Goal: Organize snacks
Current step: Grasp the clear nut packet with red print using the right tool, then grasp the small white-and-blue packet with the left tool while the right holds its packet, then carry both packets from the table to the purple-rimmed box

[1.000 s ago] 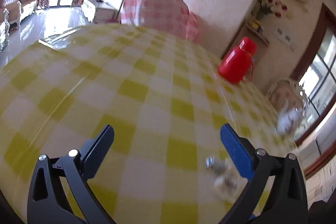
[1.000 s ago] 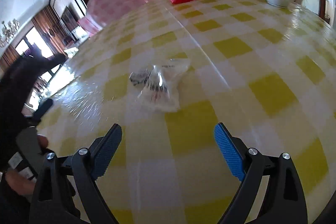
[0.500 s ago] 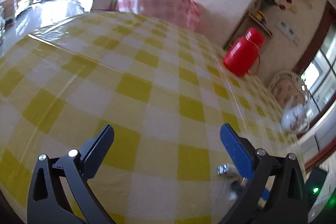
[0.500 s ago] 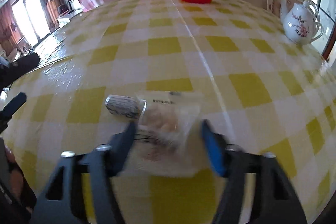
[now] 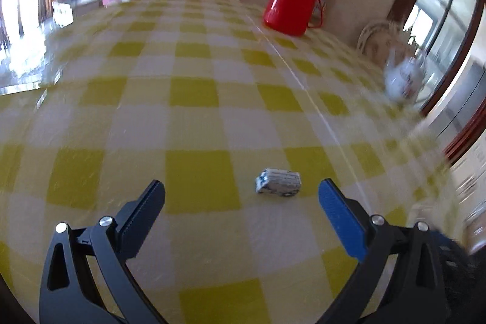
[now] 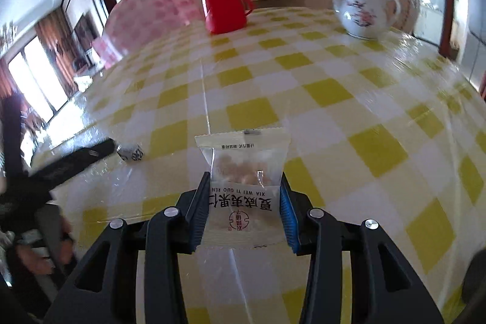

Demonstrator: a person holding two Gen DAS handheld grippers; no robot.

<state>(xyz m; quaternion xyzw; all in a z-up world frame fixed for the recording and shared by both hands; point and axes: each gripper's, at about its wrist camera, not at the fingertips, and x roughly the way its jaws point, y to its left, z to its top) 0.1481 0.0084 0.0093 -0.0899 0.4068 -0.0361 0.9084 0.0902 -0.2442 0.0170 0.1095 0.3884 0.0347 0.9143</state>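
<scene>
Two snacks: left gripper [image 5: 241,192] wide open, small wrapped candy [image 5: 278,186] on the checked tablecloth [image 5: 194,117] between its fingers, untouched. Right gripper [image 6: 244,199] clamped on the nut packet [image 6: 244,187], lifted off table.

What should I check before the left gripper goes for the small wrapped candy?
1. Right gripper shut on the nut packet: ok, jaws squeeze both sides.
2. Left gripper open: ok, nothing between the jaws.
3. Wrapped candy lies just ahead, nearer the blue finger: ok.
4. Tablecloth around the candy clear: ok.
5. Red flask and teapot far away: ok.
6. Place to put the snacks: cannot tell, none in view.
</scene>
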